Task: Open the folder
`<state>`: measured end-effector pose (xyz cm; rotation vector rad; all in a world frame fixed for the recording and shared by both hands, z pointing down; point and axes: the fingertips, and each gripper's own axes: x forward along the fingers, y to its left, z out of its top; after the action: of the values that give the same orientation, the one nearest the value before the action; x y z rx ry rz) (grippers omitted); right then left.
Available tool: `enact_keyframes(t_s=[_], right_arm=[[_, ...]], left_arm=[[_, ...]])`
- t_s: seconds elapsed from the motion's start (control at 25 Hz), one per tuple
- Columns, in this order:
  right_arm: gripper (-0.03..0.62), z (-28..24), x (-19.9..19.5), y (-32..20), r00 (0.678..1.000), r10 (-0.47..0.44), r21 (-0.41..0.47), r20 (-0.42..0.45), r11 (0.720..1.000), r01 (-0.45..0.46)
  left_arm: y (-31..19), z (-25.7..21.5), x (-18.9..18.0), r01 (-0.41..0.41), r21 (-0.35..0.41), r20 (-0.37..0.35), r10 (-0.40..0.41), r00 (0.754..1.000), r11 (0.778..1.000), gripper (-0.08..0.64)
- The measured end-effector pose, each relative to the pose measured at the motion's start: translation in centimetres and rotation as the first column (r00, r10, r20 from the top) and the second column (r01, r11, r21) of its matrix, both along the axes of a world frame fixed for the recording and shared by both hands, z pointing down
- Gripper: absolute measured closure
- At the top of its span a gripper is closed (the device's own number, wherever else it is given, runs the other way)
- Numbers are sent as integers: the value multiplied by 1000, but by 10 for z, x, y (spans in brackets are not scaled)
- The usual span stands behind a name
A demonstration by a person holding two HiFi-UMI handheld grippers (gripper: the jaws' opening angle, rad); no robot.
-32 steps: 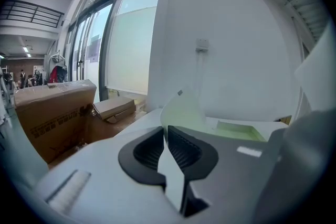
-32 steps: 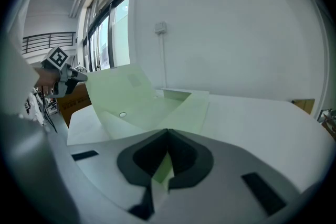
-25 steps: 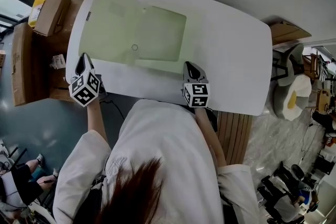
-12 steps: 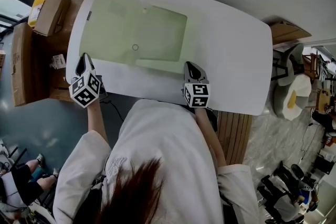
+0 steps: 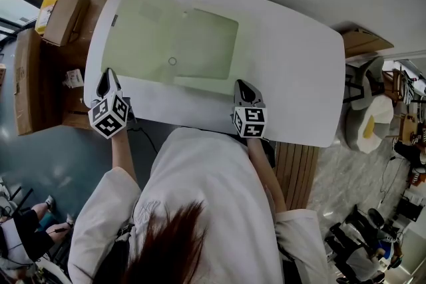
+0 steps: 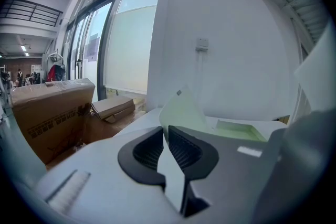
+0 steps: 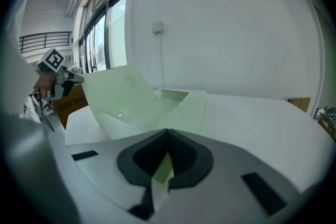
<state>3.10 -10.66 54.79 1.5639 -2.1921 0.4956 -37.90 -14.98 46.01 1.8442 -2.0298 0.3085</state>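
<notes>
A pale green folder (image 5: 166,43) lies spread open on the white table (image 5: 286,63), with a small round snap (image 5: 172,61) near its middle. Its left cover (image 7: 110,86) stands tilted up off the table. My left gripper (image 5: 104,76) is at the cover's near left corner, shut on the thin sheet (image 6: 181,110) that rises past its jaws (image 6: 166,131). My right gripper (image 5: 241,85) is at the folder's near right corner. It is shut on the green bottom flap (image 7: 184,110), which runs in between its pads (image 7: 167,136).
Cardboard boxes (image 5: 63,13) (image 6: 47,113) and a yellow item (image 5: 50,0) stand off the table's left end. A wall runs behind the table. A wooden slatted piece (image 5: 293,163) and a chair (image 5: 373,116) are at the right. The person stands at the near edge.
</notes>
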Motion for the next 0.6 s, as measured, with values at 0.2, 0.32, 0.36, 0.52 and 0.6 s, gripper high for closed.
enact_keyframes(t_s=[0.2, 0.32, 0.36, 0.52, 0.6], right_arm=[[585, -1, 3, 0, 1000, -2, -8, -7, 1000, 2], [584, 0, 2, 0, 1000, -6, -7, -6, 1000, 6], [586, 0, 1, 0, 1000, -8, -6, -6, 1000, 8], [586, -1, -2, -1, 1000, -14, -2, 1, 1000, 14], [586, 0, -2, 0, 1000, -15, 1, 5, 1000, 15]], left_arm=[[2, -8, 10, -21, 26, -8, 21, 1000, 999, 523], [2, -13, 14, -38, 42, -2, 38, 999, 998, 523], [3, -15, 15, -43, 46, 0, 43, 999, 998, 524], [4, -22, 20, -62, 64, -6, 63, 998, 996, 525], [5, -26, 25, -73, 76, -7, 74, 997, 994, 526]])
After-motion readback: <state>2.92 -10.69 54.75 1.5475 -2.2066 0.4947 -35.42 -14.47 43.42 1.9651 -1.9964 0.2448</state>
